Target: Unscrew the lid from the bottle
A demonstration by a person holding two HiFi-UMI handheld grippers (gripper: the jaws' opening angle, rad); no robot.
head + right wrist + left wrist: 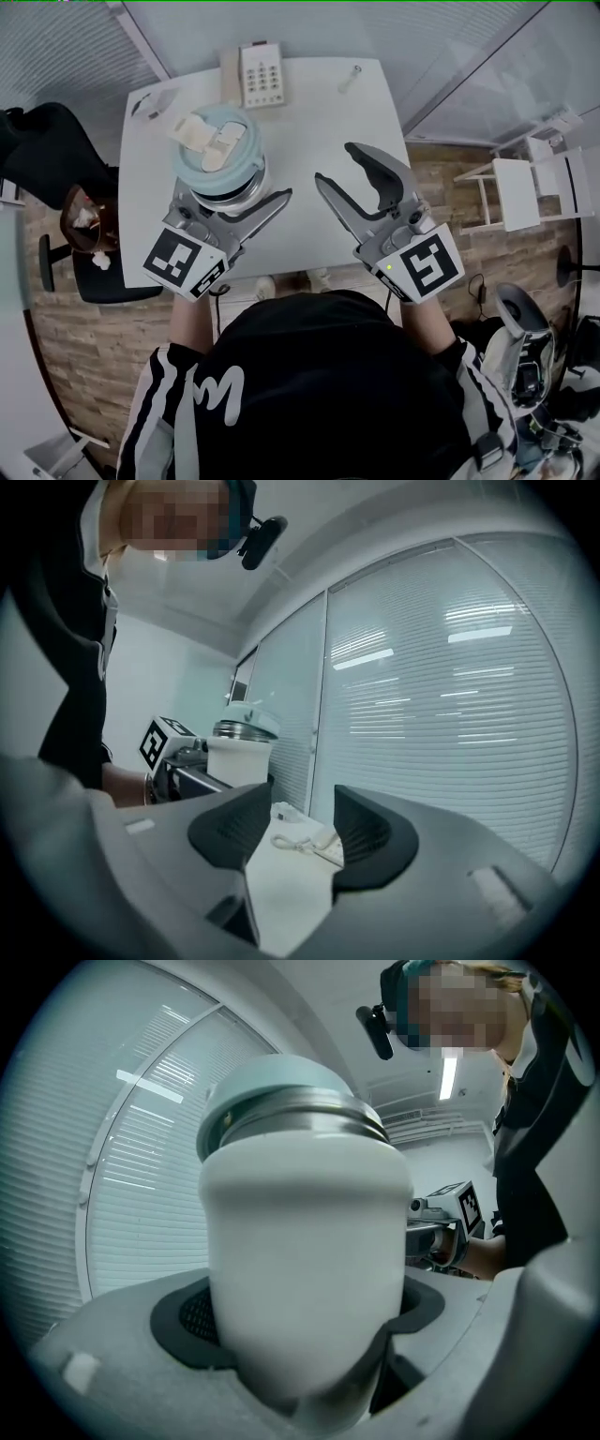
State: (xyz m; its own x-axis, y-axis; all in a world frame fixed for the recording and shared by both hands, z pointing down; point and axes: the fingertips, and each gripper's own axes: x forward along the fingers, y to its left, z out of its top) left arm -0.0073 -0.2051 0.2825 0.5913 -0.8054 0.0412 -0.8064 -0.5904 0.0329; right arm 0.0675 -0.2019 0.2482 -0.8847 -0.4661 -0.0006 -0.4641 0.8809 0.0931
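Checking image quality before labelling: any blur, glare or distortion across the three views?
Head view: sharp, evenly lit, fisheye bows the table edges. Left gripper view: the bottle fills the frame, soft from closeness, corners dark. Right gripper view: right claw slightly soft, blinds bright and curved, no harsh glare.

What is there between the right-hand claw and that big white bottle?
The head view shows a strip of bare white table between the right gripper and the bottle, plus one jaw of the left gripper, which clasps the bottle.
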